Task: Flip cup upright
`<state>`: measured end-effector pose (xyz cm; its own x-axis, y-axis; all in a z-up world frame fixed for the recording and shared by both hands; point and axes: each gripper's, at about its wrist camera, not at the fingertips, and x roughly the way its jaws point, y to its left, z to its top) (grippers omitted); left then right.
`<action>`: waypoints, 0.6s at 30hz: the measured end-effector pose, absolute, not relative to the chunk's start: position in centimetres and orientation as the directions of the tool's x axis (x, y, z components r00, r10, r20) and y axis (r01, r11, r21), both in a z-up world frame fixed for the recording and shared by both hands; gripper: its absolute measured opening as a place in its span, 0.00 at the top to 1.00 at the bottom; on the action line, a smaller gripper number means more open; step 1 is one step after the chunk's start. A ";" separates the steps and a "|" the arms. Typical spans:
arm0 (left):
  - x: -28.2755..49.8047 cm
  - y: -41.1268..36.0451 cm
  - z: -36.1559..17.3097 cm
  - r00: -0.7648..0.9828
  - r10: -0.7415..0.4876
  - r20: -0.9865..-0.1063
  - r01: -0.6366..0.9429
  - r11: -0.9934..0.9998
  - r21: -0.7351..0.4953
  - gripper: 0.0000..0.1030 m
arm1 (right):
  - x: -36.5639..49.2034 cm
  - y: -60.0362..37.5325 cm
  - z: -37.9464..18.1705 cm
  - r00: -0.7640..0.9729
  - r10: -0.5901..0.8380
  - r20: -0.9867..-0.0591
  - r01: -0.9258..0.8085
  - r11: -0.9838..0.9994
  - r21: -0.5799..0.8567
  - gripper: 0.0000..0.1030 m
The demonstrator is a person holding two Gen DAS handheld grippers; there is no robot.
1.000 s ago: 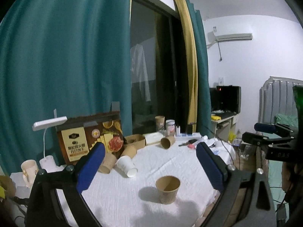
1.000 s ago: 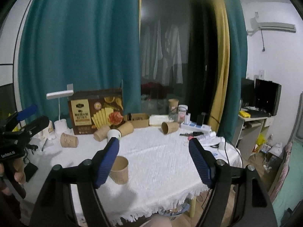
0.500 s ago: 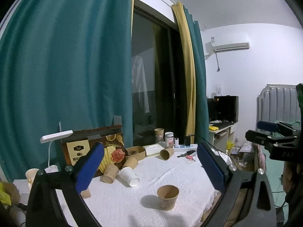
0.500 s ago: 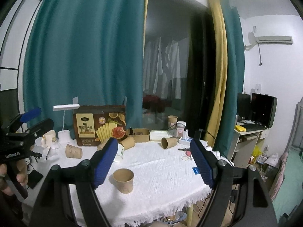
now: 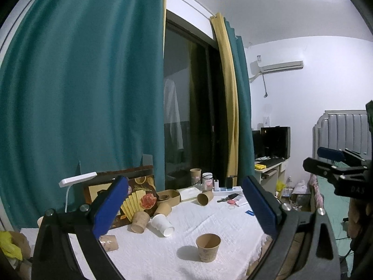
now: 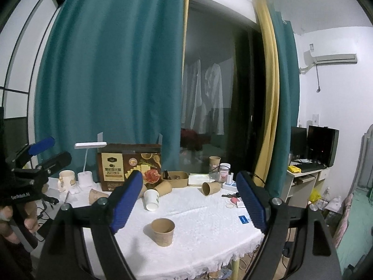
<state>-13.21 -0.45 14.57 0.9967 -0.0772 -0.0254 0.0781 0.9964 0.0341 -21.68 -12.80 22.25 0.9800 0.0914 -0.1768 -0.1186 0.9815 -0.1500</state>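
Note:
A brown paper cup (image 5: 208, 246) stands upright near the front of the white-clothed table (image 5: 209, 221); it also shows in the right wrist view (image 6: 162, 231). Several more cups lie on their sides behind it: a white one (image 5: 162, 225), brown ones (image 5: 139, 218) (image 5: 205, 197). My left gripper (image 5: 186, 207) is open and empty, held back and above the table. My right gripper (image 6: 190, 200) is open and empty too, also well back from the table.
A brown cracker box (image 6: 129, 165), a white desk lamp (image 6: 89, 145), a mug (image 6: 66, 180), a shallow tray (image 6: 176, 178), a power strip and small items line the table's back. The table's front edge (image 6: 209, 263) faces me. A desk with monitors (image 6: 321, 144) stands right.
Both grippers have drawn back and up from the table, so the table and cups look smaller and lower. The upright cup has not moved. Both grippers stay open.

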 end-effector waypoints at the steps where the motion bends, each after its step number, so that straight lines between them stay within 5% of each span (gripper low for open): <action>1: -13.4 -0.4 14.5 0.996 -0.081 -0.023 0.082 0.996 0.034 0.04 | -21.9 -12.5 22.3 0.980 0.093 -0.176 -0.121 0.981 -0.154 0.22; 18: -15.1 1.9 12.8 0.997 -0.049 -0.065 0.049 0.999 -0.007 0.04 | -21.2 -9.7 19.9 0.960 0.138 -0.246 -0.178 0.972 -0.152 0.22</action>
